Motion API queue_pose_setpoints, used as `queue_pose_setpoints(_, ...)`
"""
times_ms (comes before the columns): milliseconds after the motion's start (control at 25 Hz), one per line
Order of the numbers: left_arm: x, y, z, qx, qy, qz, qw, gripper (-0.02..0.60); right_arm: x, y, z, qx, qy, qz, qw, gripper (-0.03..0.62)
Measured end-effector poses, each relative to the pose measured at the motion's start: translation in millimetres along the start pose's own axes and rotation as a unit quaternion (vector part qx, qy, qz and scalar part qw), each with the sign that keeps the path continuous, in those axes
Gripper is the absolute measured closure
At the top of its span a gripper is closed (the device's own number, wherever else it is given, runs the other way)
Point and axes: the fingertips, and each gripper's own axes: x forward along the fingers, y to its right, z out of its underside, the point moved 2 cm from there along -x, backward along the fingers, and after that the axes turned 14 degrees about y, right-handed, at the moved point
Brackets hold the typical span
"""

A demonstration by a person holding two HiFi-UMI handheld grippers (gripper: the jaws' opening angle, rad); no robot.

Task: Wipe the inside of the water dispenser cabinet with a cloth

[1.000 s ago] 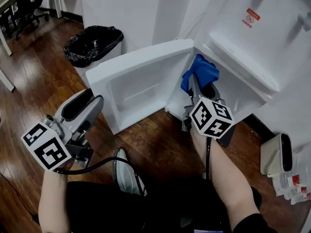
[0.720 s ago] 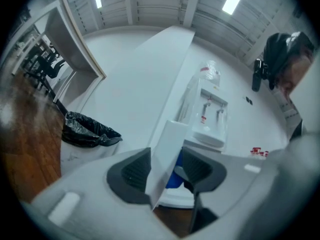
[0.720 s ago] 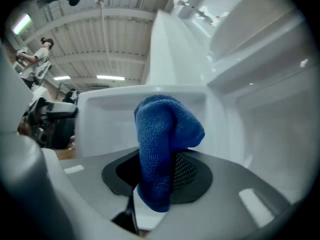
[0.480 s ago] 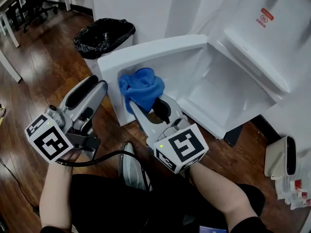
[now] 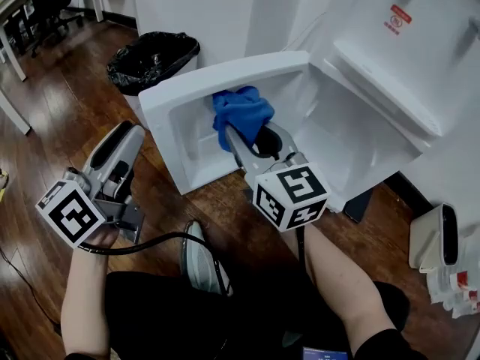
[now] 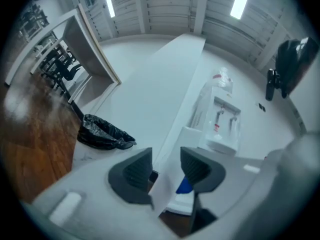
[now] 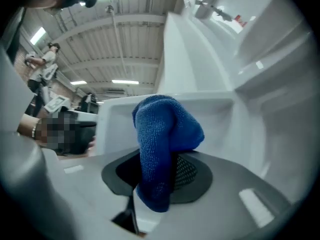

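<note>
The white water dispenser cabinet [image 5: 360,152] stands open, its door [image 5: 196,145] swung out to the left. My right gripper [image 5: 241,133] is shut on a bunched blue cloth [image 5: 241,111], which rests against the upper part of the door's inner face. In the right gripper view the cloth [image 7: 162,144] hangs over the gripper [image 7: 157,176] and hides its pads. My left gripper [image 5: 133,133] sits at the door's free edge. Its jaws have just been closing, and the white door edge [image 6: 161,184] fills the gap between the left gripper's [image 6: 166,171] dark pads.
A bin lined with a black bag [image 5: 150,57] stands behind the door on the wood floor. A white device [image 5: 431,235] and some packets lie at the right. A shoe [image 5: 199,265] is below the door. Office chairs [image 5: 34,6] are far left.
The right gripper carried the cloth from the hinge side of the cabinet leftward across the door, then back toward the door's upper middle. The left gripper shifted slightly at the door's edge.
</note>
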Motion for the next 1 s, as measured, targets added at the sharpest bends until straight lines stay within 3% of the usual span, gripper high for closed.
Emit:
queue_pose_setpoints(120, 3, 7, 3, 0.031, -0.001, 0.030, 0.9991, 0.365, -11, 64, -4, -0.008, 0.001, 0.105, 0.994, 0.465)
queue_pose_setpoints(240, 3, 9, 1, 0.067, 0.000, 0.030, 0.9973, 0.345, -8, 73, -4, -0.003, 0.006, 0.126, 0.992, 0.465)
queue_pose_setpoints(360, 2, 16, -2, 0.096, -0.002, 0.045, 0.9944, 0.342, 6, 30, -6, -0.021, 0.016, 0.078, 0.997, 0.465)
queue_pose_setpoints(560, 5, 27, 9, 0.114, -0.028, 0.069, 0.9907, 0.319, 28, -80, 10, -0.050, 0.022, -0.078, 0.996, 0.465)
queue_pose_setpoints(640, 6, 28, 22, 0.126, -0.052, 0.073, 0.9879, 0.316, 31, -90, 22, -0.039, 0.027, -0.083, 0.995, 0.465)
queue_pose_setpoints(800, 10, 31, 38, 0.143, -0.076, 0.077, 0.9838, 0.305, 25, -49, 41, -0.057, 0.025, -0.038, 0.997, 0.465)
queue_pose_setpoints(1000, 12, 29, 37, 0.141, -0.070, 0.069, 0.9852, 0.305, 2, 44, 54, -0.059, 0.009, 0.078, 0.995, 0.465)
